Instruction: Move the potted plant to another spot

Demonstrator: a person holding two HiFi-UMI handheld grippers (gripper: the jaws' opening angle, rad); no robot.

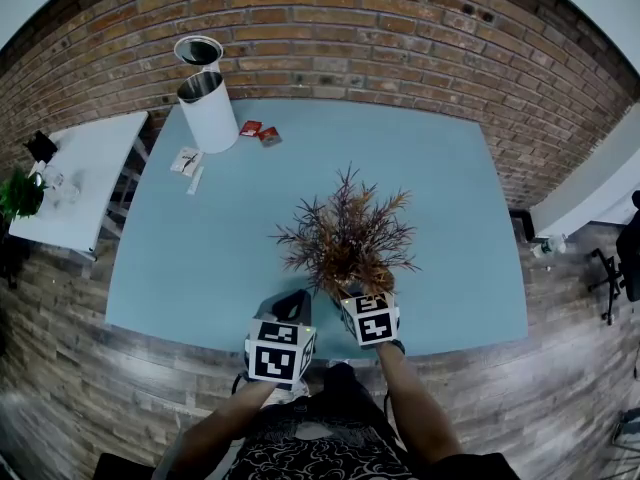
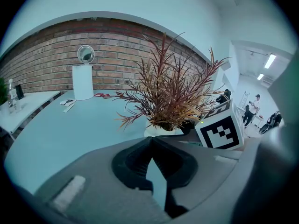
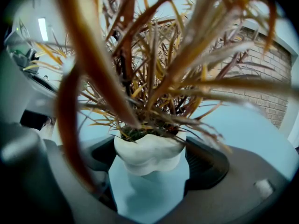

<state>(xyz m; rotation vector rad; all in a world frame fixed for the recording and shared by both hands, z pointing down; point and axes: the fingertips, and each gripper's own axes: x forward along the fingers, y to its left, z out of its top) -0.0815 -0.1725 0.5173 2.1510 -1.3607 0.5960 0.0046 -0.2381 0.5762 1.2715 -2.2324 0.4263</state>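
The potted plant, reddish-brown spiky leaves in a small white pot, is near the front edge of the light blue table. My right gripper has one jaw on each side of the pot and is shut on it. Leaves fill most of the right gripper view. My left gripper is just left of the plant, over the table's front edge, shut with nothing in it. In the left gripper view the plant stands ahead to the right, beside the right gripper's marker cube.
A white cylindrical bin with a round lid behind it stands at the table's back left, near red packets and paper slips. A white side table with a green plant is left. A brick wall lies behind.
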